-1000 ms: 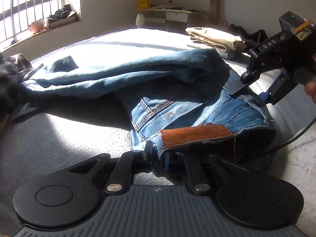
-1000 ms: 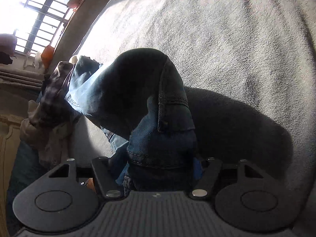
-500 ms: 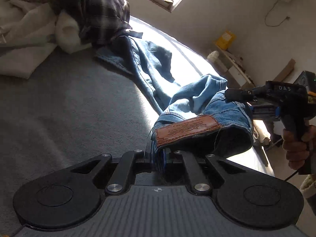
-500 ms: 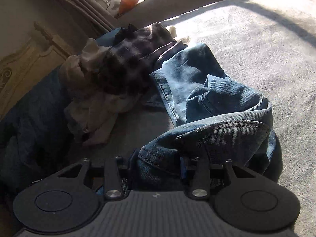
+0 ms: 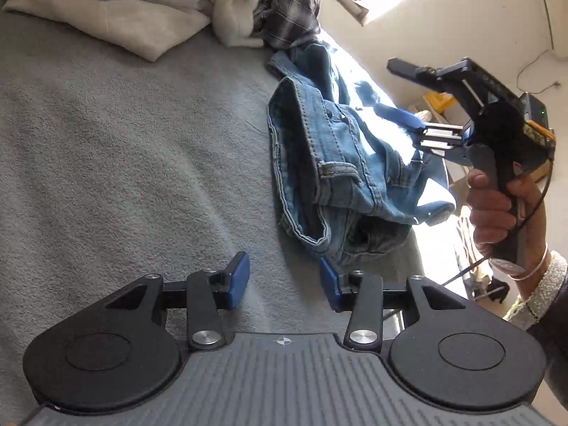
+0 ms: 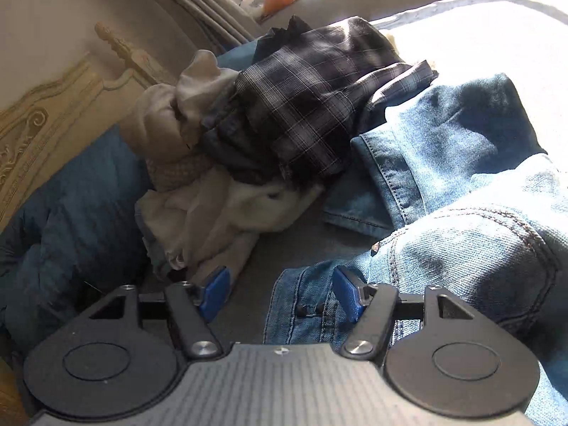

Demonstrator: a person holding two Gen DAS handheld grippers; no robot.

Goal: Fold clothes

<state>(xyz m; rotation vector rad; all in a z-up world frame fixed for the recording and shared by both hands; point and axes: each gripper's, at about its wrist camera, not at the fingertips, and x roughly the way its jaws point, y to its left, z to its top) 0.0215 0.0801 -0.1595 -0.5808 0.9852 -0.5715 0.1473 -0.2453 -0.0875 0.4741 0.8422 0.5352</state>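
The blue jeans (image 5: 337,163) lie bunched on the grey blanket (image 5: 124,159), waistband toward me. My left gripper (image 5: 283,280) hovers just short of them; its jaws are opening and only blanket shows between the blue pads (image 5: 238,278). The waistband's corner lies just beyond the right-hand pad. My right gripper (image 5: 397,92), held by a hand (image 5: 493,206), hangs above the far side of the jeans. In the right wrist view the right gripper (image 6: 280,294) is opening too. The denim (image 6: 461,230) lies loose under its right pad (image 6: 348,296), unpinched.
A dark plaid shirt (image 6: 312,99) and a cream garment (image 6: 213,209) are heaped just beyond the jeans' legs. A blue quilt (image 6: 71,213) lies against a carved headboard (image 6: 53,106). The bed's edge runs right of the jeans, with a sunlit floor below.
Both grippers held the jeans' waistband lifted; both have now let go, and the jeans have dropped in a heap on the blanket. Both views rolled and swung toward the clothes pile.
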